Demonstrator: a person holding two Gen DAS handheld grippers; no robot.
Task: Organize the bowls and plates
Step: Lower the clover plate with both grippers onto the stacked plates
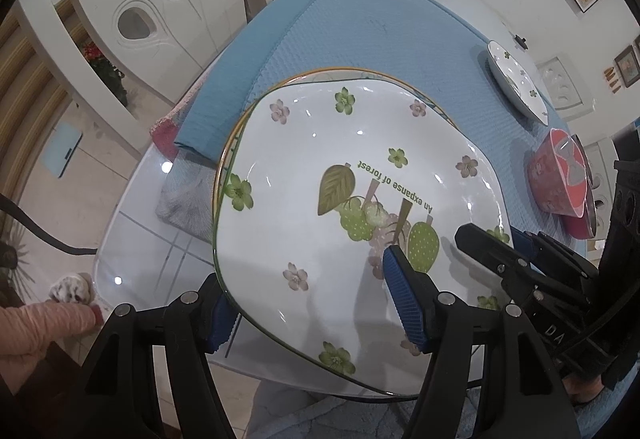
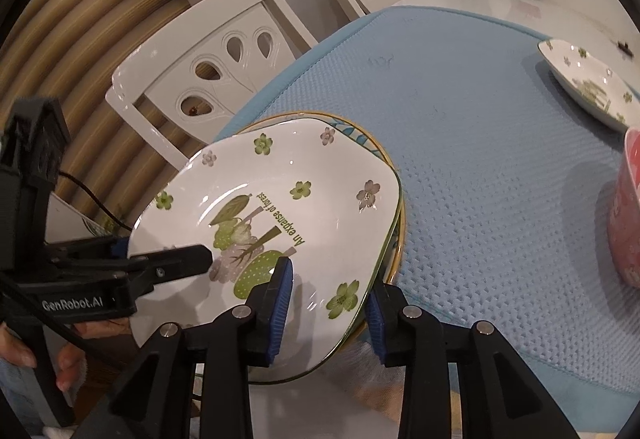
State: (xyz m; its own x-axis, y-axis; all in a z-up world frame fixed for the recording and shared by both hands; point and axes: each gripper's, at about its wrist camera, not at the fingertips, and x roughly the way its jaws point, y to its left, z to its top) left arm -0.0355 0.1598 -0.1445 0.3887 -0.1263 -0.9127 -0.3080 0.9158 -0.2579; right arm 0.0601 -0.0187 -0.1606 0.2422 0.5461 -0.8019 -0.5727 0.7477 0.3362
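glossy white square plate (image 1: 360, 179) with green flowers, trees and the words "an expanse of forest" sits on top of a yellow-rimmed plate (image 1: 224, 167), so the stack is already made at the near edge of the blue mat (image 1: 360, 31), overhanging the glass table (image 1: 132, 259) a bit. left gripper (image 1: 316, 307) straddles the plate's near-left rim, one blue pad over the inside, the other outside under the edge; jaws look wide, pads not clearly pressing, reads as released. right gripper (image 2: 328, 303) straddles the near-right rim the same way, inner pad close to the glaze, outer pad beside the edge with a gap showing; jaws only narrowly apart, looks like it has let go, not clamped. judgement: two-sided hold was there to keep the wide plate level while it went down on the lower one, and both are now freeing it. still to sort: another flowered dish (image 2: 588, 87) far right on the mat, well apart, and a pink bowl (image 2: 628, 207) near the right edge. risk: the overhang, so a snagged pad on the way out could tip or slide the stack.
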